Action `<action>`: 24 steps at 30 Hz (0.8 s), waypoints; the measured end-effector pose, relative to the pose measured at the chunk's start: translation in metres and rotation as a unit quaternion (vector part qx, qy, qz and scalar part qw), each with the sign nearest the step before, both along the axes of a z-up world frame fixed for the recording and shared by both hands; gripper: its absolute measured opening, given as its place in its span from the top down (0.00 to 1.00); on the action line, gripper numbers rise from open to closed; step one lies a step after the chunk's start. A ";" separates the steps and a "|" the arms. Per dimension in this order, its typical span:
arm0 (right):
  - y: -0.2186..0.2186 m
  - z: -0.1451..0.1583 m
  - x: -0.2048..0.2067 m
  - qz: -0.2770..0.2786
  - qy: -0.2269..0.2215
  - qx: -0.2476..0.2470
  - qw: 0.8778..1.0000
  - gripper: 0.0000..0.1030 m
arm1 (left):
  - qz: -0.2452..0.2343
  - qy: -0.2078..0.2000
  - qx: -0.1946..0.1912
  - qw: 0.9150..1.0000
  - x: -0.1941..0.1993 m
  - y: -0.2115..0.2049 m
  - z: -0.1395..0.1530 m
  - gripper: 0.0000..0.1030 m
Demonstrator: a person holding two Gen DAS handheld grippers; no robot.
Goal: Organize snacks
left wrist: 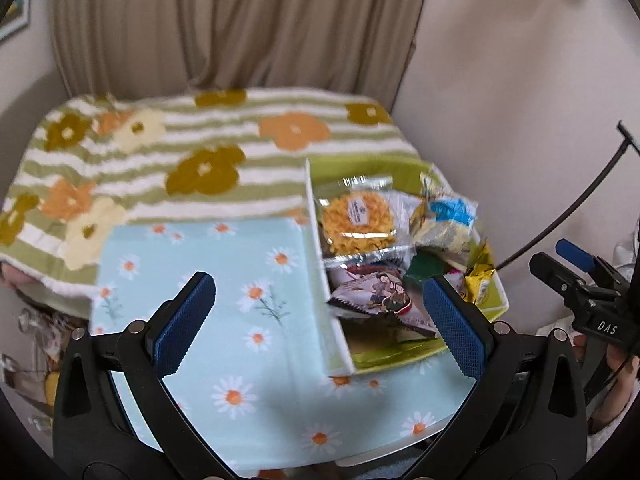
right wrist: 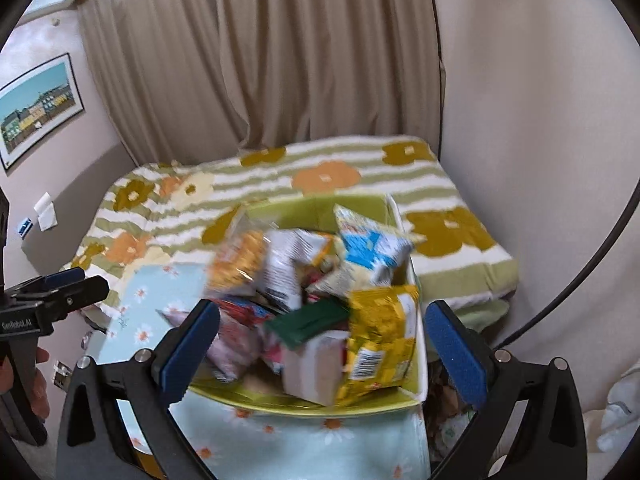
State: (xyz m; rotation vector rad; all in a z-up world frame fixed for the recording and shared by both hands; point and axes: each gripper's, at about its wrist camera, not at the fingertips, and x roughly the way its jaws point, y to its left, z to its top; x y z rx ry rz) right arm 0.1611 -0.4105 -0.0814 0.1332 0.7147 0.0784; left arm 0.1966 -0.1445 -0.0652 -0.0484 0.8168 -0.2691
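1. The snacks (right wrist: pixel 320 300) sit heaped in a green box (right wrist: pixel 304 402), centre frame, gathering them in one place.
2. The box rests on the daisy-cloth worktop (left wrist: pixel 208 280), beside the bed (left wrist: pixel 192 152).
3. Left tongs (left wrist: pixel 320 316) and right tongs (right wrist: pixel 322 344) are both released, grasping nothing.

Place: it was probably a home bedroom.
Signs: flowered blanket (right wrist: pixel 320 184) on a bed, beige curtain (right wrist: pixel 260 60), framed picture (right wrist: pixel 38 108).
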 end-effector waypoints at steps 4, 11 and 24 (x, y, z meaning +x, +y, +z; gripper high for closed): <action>0.029 0.027 -0.034 0.000 -0.027 0.000 1.000 0.01 | 0.021 -0.058 0.010 0.998 -0.046 0.024 0.031 0.00; 0.080 0.057 -0.106 0.003 -0.067 -0.016 0.998 0.01 | 0.044 -0.128 0.019 0.991 -0.132 0.058 0.061 0.00; 0.117 0.061 -0.171 -0.018 -0.106 -0.043 0.993 0.01 | 0.070 -0.150 0.012 0.986 -0.215 0.099 0.058 0.00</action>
